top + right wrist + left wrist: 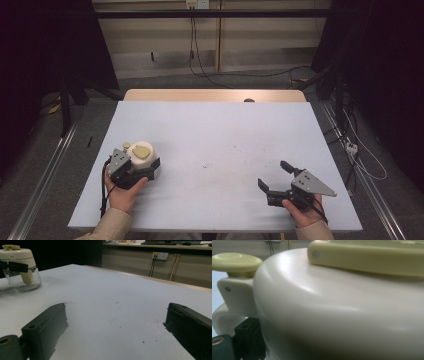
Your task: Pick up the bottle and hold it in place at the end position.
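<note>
Two grippers | left gripper (142, 167) clamps cream chopper lid (140, 151) (glass bowl (22, 281) beneath), near-left | right gripper (274, 176) spread wide, empty, near-right on table (215, 130)

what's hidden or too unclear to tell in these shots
- High view: the glass bowl under the cream plastic chopper lid is hidden by the lid and the left tool.
- Left gripper view: the lid sits so close that its right side and base run off the frame, and the yellow handle is cut by the top edge.
- Right gripper view: what the bowl holds is too small to tell.
</note>
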Demonstrator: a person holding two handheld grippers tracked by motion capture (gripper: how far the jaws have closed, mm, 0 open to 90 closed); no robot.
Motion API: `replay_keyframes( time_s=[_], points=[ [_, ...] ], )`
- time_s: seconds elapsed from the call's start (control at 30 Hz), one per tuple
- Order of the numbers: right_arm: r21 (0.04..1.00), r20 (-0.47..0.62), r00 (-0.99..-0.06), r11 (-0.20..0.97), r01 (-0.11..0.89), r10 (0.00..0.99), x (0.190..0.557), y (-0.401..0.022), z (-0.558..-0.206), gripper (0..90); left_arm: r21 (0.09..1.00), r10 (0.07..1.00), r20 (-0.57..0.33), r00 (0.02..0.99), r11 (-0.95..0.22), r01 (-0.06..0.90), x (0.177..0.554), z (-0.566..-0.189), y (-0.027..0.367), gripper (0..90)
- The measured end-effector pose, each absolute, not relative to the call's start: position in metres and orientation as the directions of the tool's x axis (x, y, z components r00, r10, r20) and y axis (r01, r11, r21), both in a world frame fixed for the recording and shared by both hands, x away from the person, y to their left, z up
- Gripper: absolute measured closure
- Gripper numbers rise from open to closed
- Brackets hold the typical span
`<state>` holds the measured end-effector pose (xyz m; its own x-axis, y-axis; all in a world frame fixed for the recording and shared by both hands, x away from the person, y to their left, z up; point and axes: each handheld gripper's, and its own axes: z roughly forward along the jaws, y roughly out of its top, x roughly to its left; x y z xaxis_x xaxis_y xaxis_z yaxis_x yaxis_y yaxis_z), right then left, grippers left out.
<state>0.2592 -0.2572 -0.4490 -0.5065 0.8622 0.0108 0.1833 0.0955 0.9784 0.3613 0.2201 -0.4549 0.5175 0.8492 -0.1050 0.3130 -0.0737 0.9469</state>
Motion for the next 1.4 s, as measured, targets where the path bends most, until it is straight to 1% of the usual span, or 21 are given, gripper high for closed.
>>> replay_keyframes(
  time_s=[0.4, 0.67, 0.8, 0.93, 1.1, 1.4],
  points=[
    [0.980, 0.010, -0.506, 0.093, 0.179, 0.863, 0.259, -0.257, -0.448, 3.3, 0.947, 0.854, -0.107, 0.510, -0.069, 0.314, 0.361, -0.453, 0.221, 5.5],
    [0.981, 0.009, -0.509, 0.091, 0.172, 0.861, 0.258, -0.257, -0.447, 3.3, 0.946, 0.863, -0.132, 0.488, -0.037, 0.321, 0.361, -0.451, 0.223, 5.9],
    [0.981, 0.004, -0.511, 0.096, 0.168, 0.860, 0.258, -0.257, -0.447, 3.3, 0.950, 0.868, -0.123, 0.481, -0.036, 0.309, 0.360, -0.448, 0.223, 6.0],
    [0.981, 0.005, -0.513, 0.095, 0.167, 0.858, 0.258, -0.257, -0.447, 3.3, 0.956, 0.864, -0.106, 0.492, -0.047, 0.289, 0.360, -0.443, 0.223, 6.0],
    [0.982, 0.008, -0.509, 0.090, 0.168, 0.861, 0.259, -0.257, -0.447, 3.1, 0.959, 0.863, -0.119, 0.490, -0.029, 0.283, 0.362, -0.441, 0.221, 6.0],
    [0.981, 0.010, -0.509, 0.090, 0.170, 0.861, 0.259, -0.257, -0.447, 3.0, 0.960, 0.859, -0.118, 0.498, -0.028, 0.277, 0.369, -0.437, 0.213, 6.1]
  ],
)
